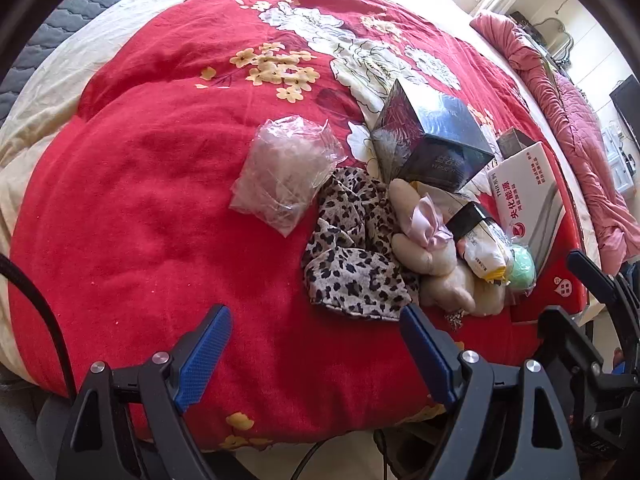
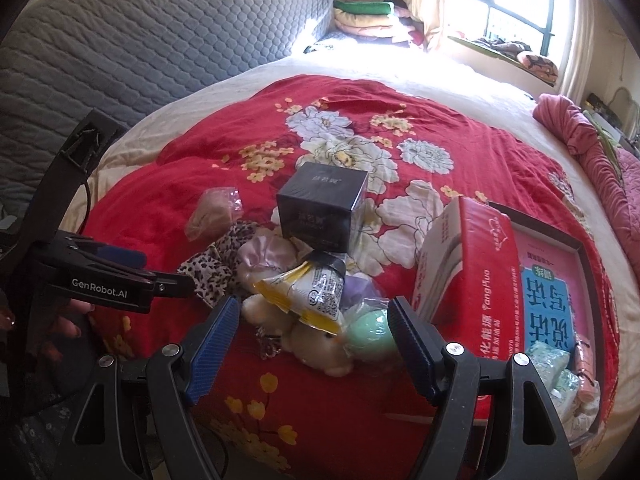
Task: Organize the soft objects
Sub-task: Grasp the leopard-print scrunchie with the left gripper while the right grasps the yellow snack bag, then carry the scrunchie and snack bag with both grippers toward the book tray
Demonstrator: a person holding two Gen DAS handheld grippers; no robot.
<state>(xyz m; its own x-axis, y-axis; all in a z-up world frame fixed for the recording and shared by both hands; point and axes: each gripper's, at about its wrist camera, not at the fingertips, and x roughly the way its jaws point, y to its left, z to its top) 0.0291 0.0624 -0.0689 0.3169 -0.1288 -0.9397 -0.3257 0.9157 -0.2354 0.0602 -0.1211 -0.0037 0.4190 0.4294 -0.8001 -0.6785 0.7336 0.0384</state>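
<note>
A pile of soft things lies on the red floral blanket (image 1: 160, 208): a leopard-print cloth (image 1: 352, 252), a cream plush toy (image 1: 436, 256) with a pink satin scrunchie (image 1: 424, 224), a yellow-white snack packet (image 1: 484, 248), a green ball (image 1: 522, 266) and a clear bag of fluff (image 1: 284, 168). My left gripper (image 1: 316, 344) is open and empty, just short of the leopard cloth. My right gripper (image 2: 316, 332) is open and empty, with the plush toy (image 2: 316, 340), packet (image 2: 308, 292) and green ball (image 2: 368, 332) between and beyond its fingers. The left gripper (image 2: 132, 272) shows in the right wrist view.
A black box (image 1: 432, 136) stands behind the pile. A red-white carton (image 2: 468, 276) stands at the right, beside a dark open tray (image 2: 560, 280) holding small packets. A grey quilted headboard (image 2: 140, 48) and a pink quilt (image 1: 572, 128) border the bed.
</note>
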